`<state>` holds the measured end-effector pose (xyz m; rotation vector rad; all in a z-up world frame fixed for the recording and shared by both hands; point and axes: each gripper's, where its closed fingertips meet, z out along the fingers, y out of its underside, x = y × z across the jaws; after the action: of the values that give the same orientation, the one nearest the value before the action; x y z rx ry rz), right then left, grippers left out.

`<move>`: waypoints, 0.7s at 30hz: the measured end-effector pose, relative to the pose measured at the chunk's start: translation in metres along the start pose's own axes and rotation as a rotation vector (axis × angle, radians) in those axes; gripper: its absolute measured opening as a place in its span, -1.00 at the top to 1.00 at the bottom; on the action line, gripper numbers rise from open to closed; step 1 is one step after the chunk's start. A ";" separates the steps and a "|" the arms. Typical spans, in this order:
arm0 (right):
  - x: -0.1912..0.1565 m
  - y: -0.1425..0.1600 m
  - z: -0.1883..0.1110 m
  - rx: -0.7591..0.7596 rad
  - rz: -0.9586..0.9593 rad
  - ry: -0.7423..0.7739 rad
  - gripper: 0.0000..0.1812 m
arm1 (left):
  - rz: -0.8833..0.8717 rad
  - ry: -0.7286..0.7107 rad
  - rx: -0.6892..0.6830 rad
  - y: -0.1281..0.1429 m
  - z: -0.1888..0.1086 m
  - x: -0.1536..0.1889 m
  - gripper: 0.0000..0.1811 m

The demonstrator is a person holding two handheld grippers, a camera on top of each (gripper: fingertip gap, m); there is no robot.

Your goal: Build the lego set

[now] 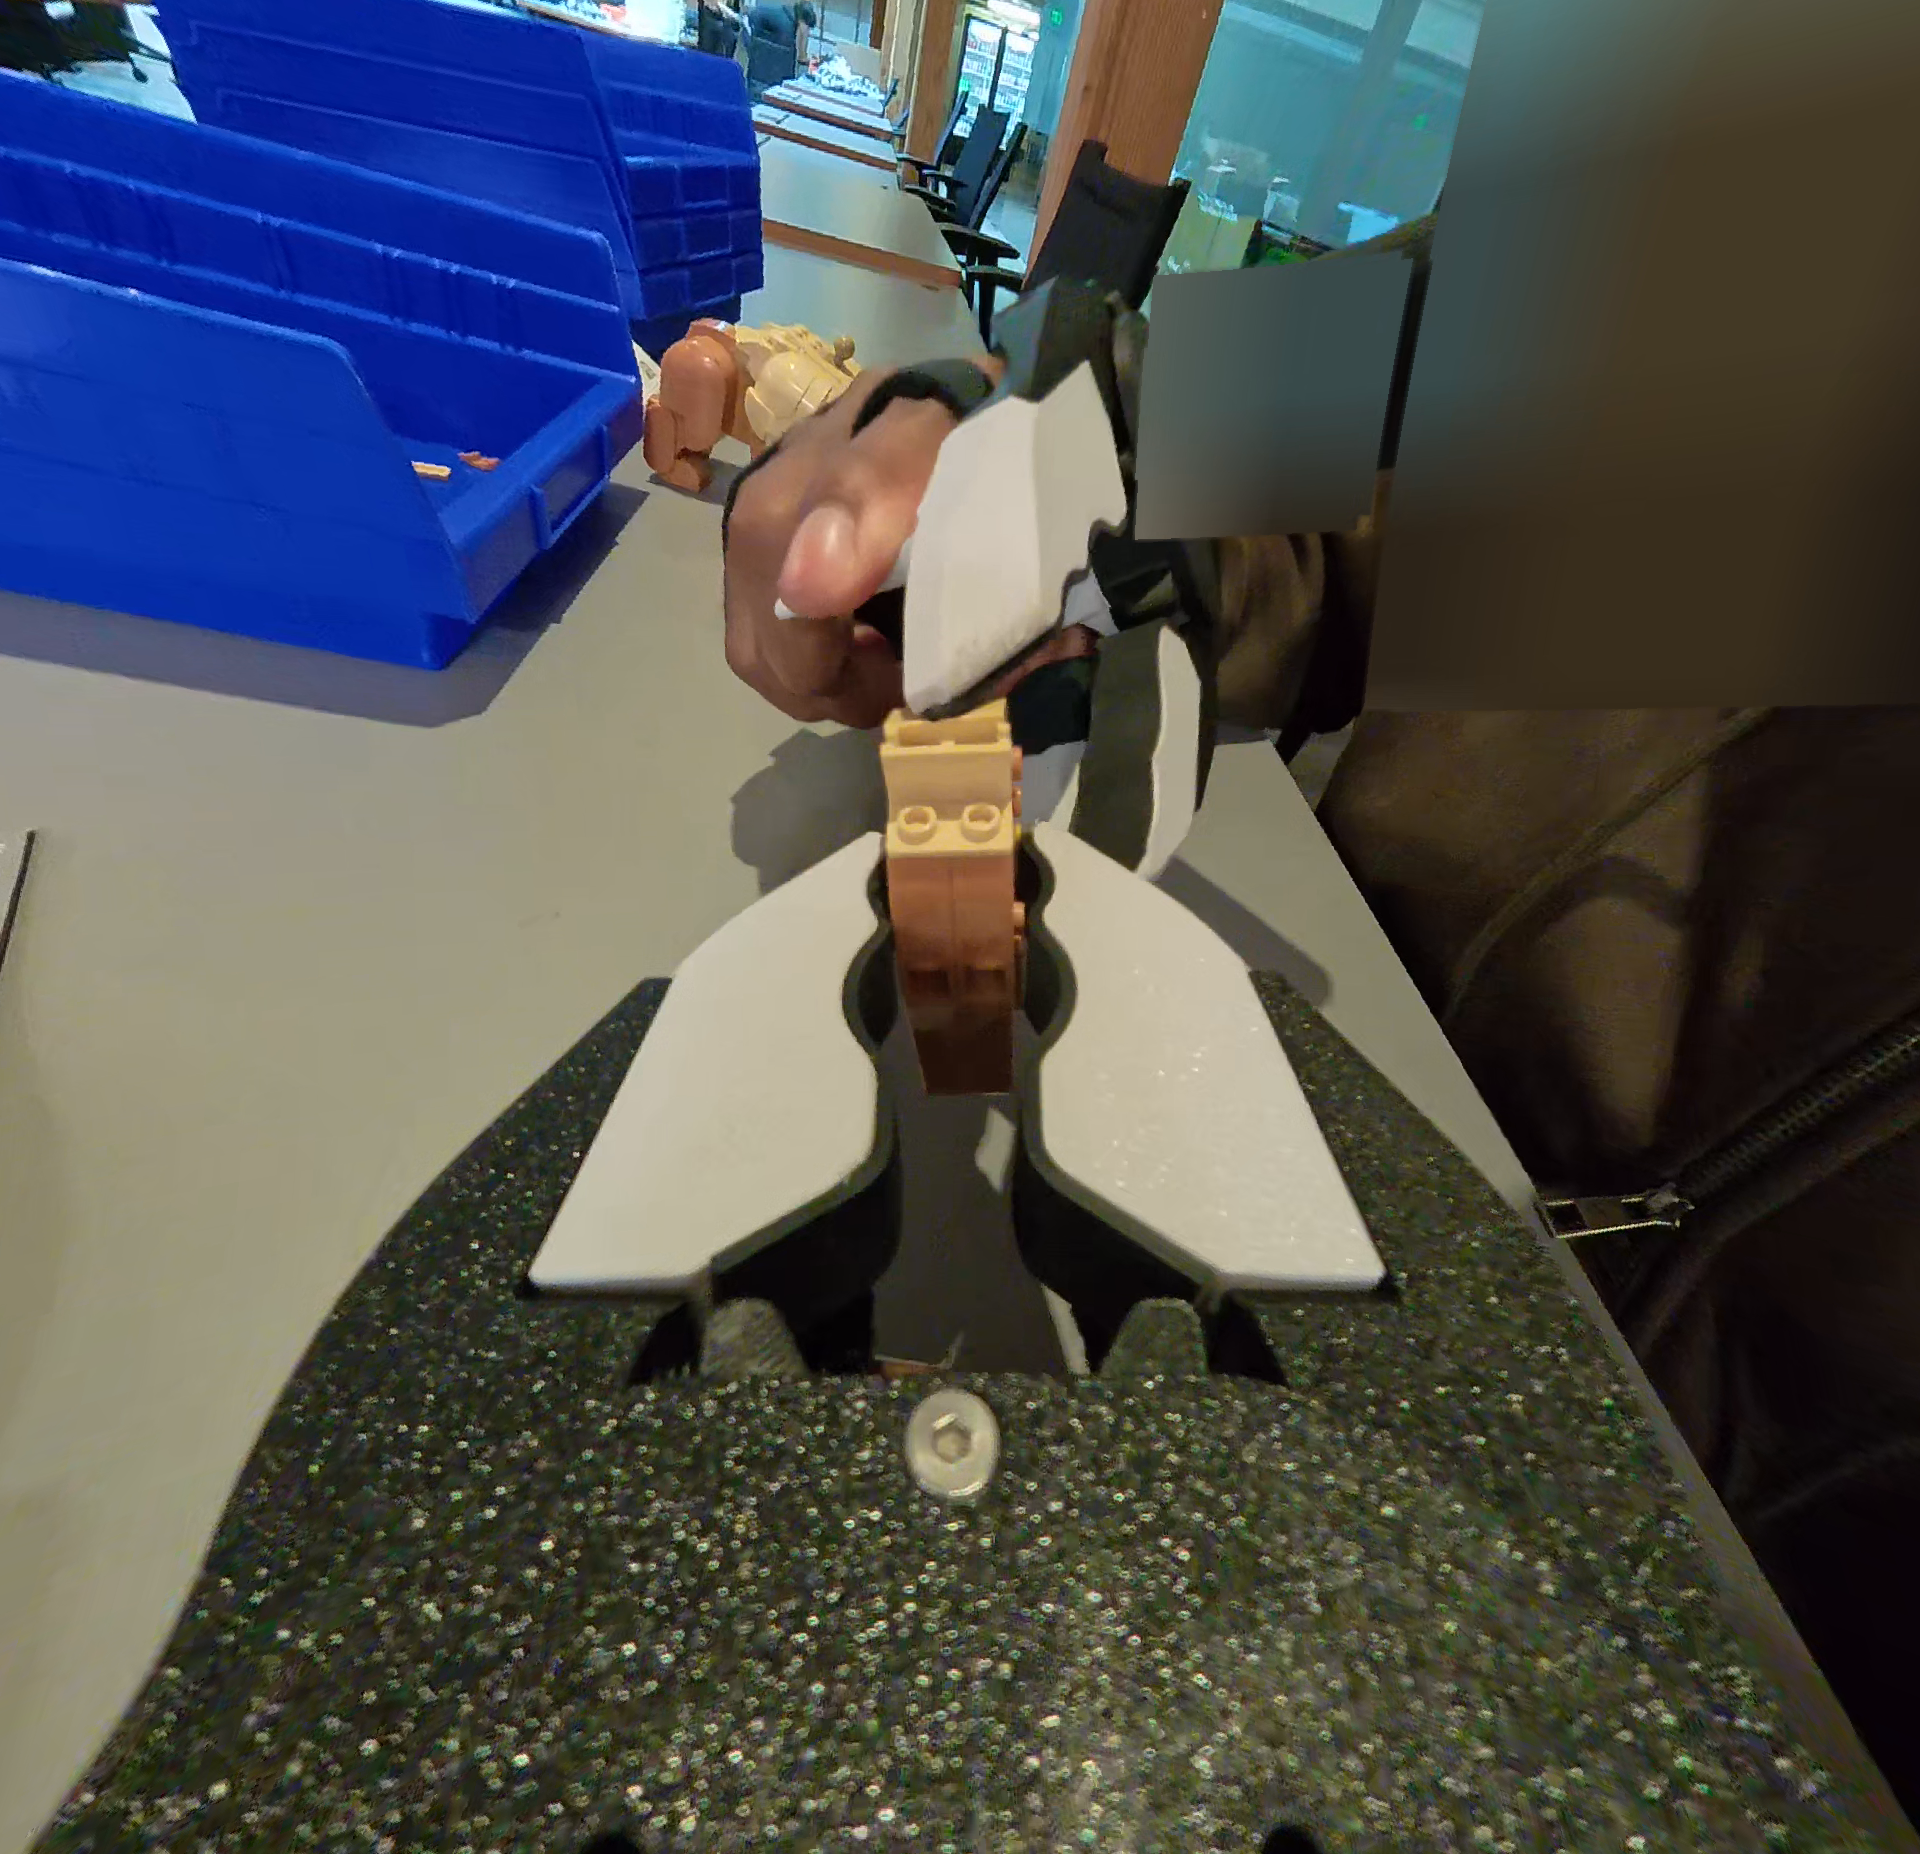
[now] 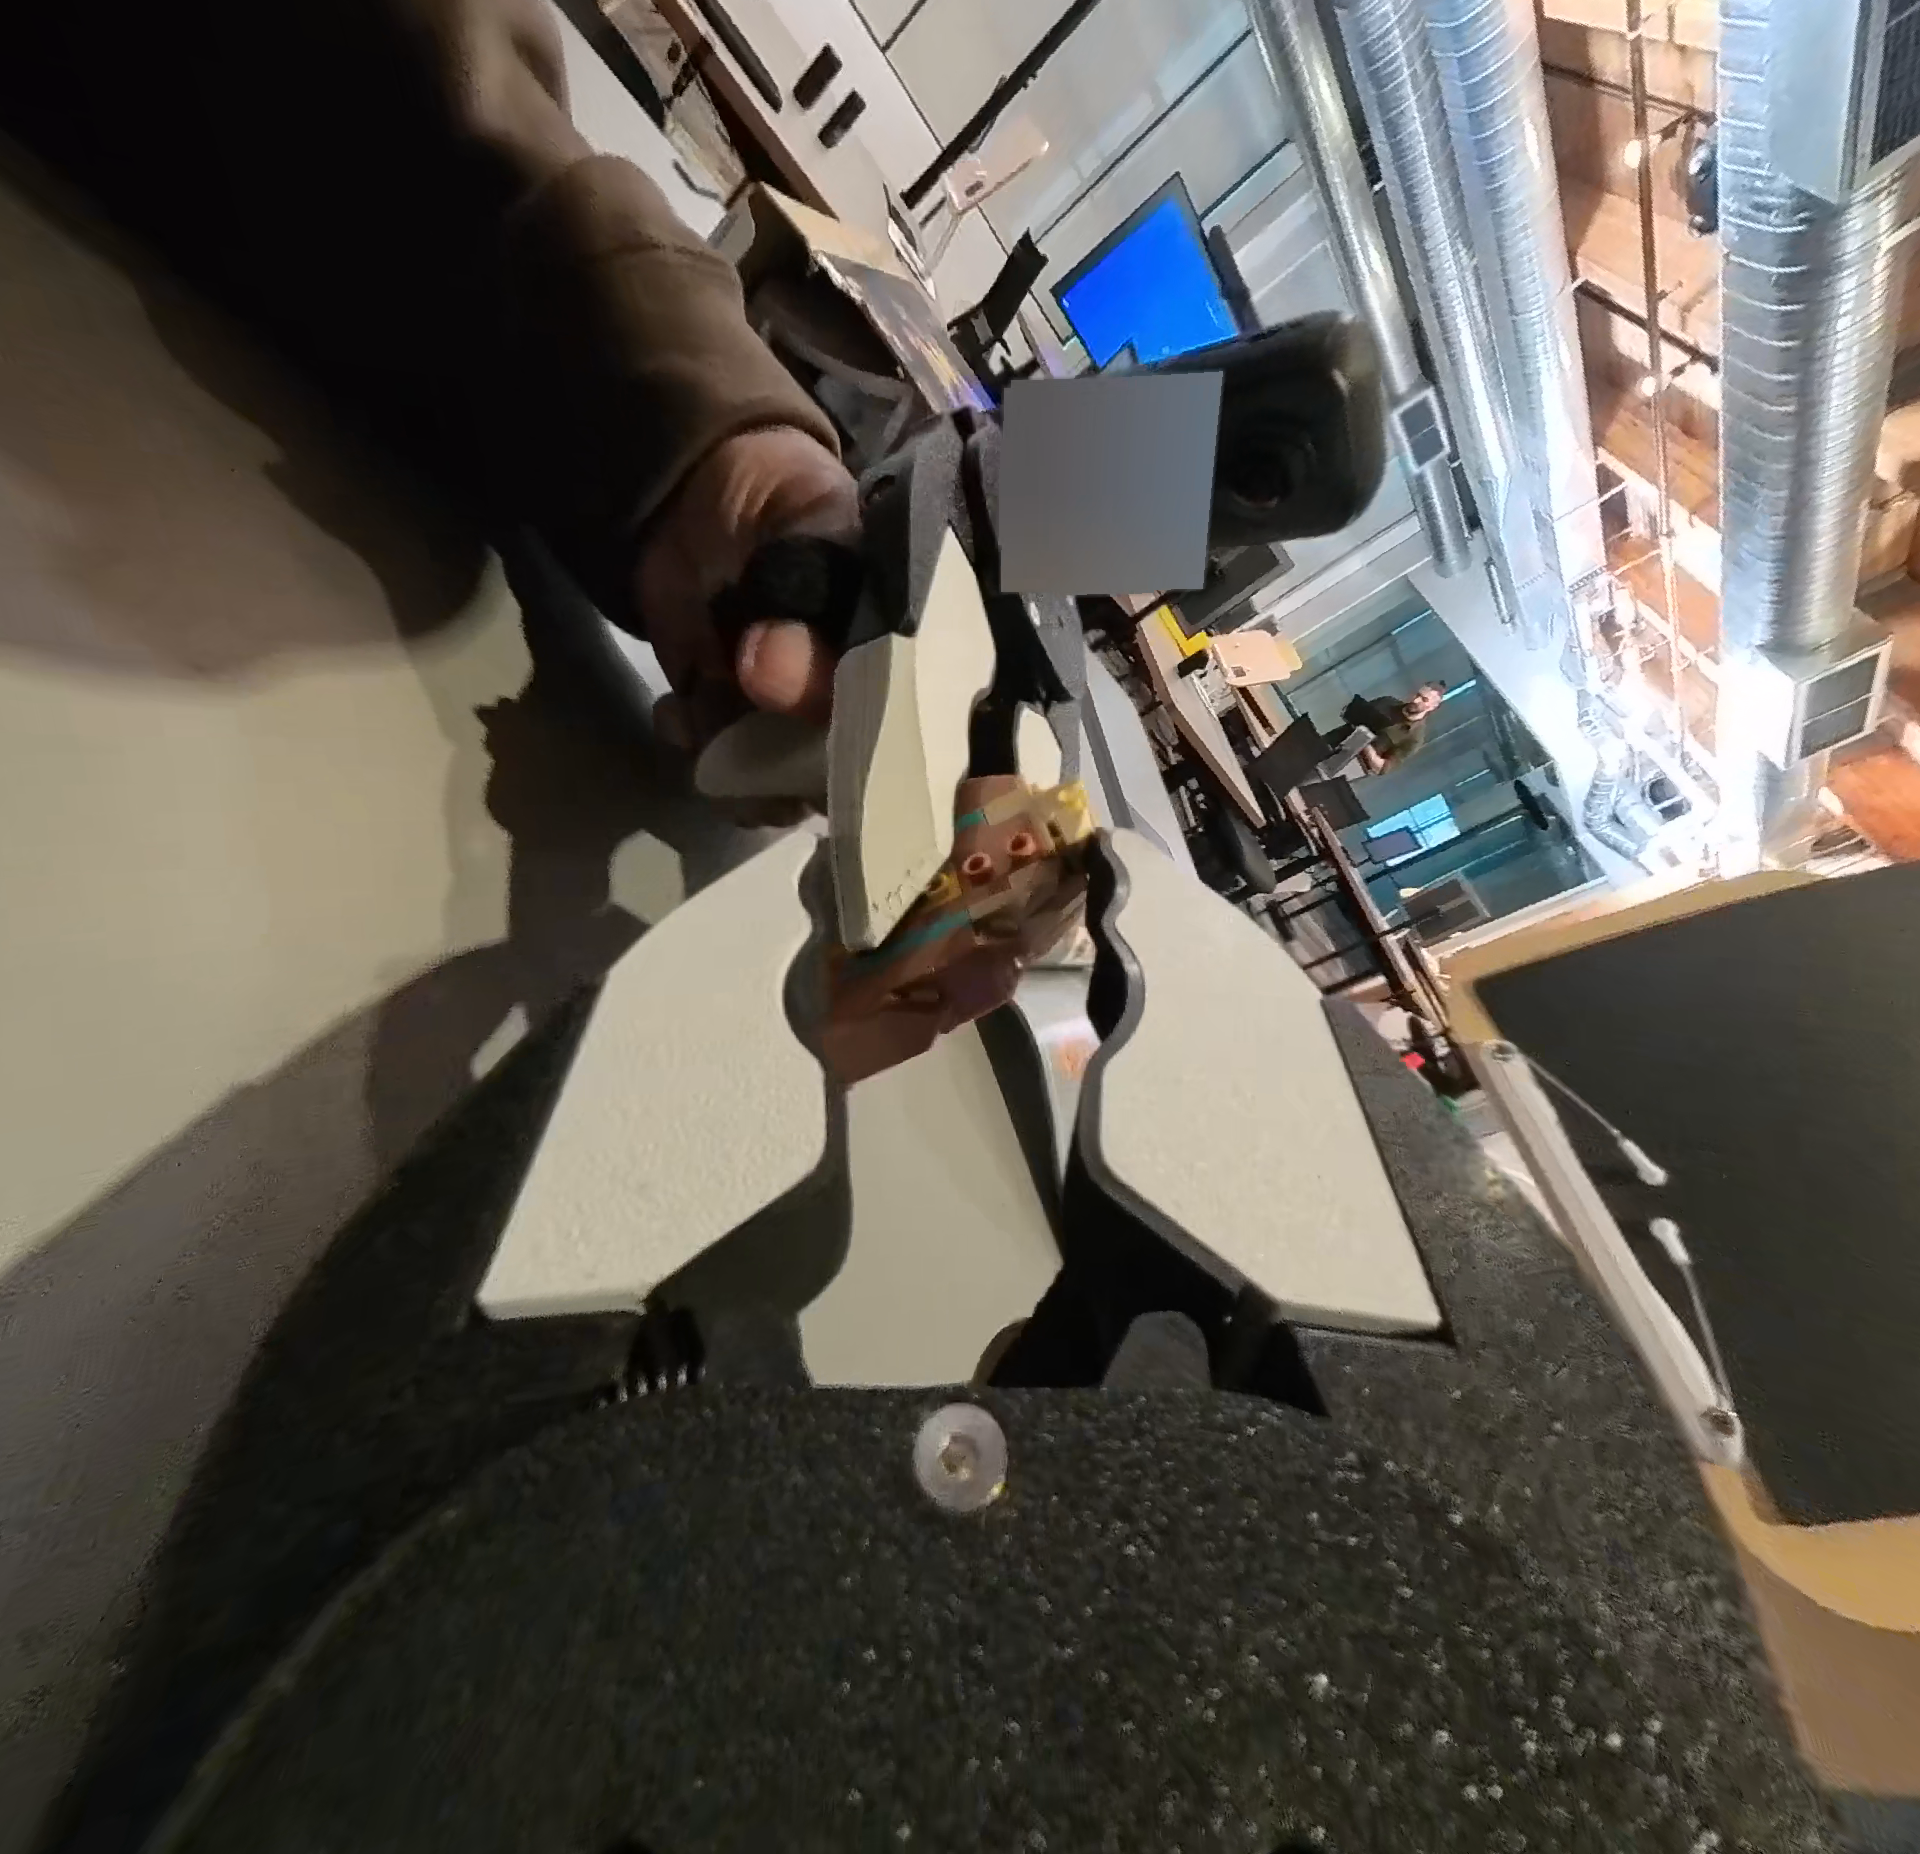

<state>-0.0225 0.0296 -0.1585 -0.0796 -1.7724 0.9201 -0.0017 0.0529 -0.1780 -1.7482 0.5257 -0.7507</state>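
A small lego assembly (image 1: 951, 973), brown below and tan with studs on top, is held above the grey table (image 1: 312, 921). My left gripper (image 1: 956, 854) is shut on its brown part. My right gripper (image 1: 1039, 786) comes in from the upper right, with one fingertip on the tan top and the other at the assembly's right side. In the right wrist view my right gripper (image 2: 956, 869) is closed around the same assembly (image 2: 935, 983), and a finger of the left gripper (image 2: 904, 744) crosses in front. A larger brown and tan lego figure (image 1: 748, 391) lies farther back on the table.
Several blue bins (image 1: 312, 433) stand on the left of the table, and the nearest holds a few small brown pieces (image 1: 457, 466). A person's hand (image 1: 821, 568) and dark jacket (image 1: 1662, 1025) are on the right, by the table's right edge. A black-topped board (image 2: 1714, 1181) is at the right. The grippers are tip to tip, or close to it.
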 end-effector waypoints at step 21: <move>-0.013 0.014 0.004 -0.097 -0.234 0.003 0.38 | -0.014 -0.040 -0.101 0.012 0.000 -0.005 0.78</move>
<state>-0.0256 0.0315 -0.1779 0.0629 -1.7799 0.6654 -0.0051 0.0533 -0.1905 -1.8584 0.5332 -0.7077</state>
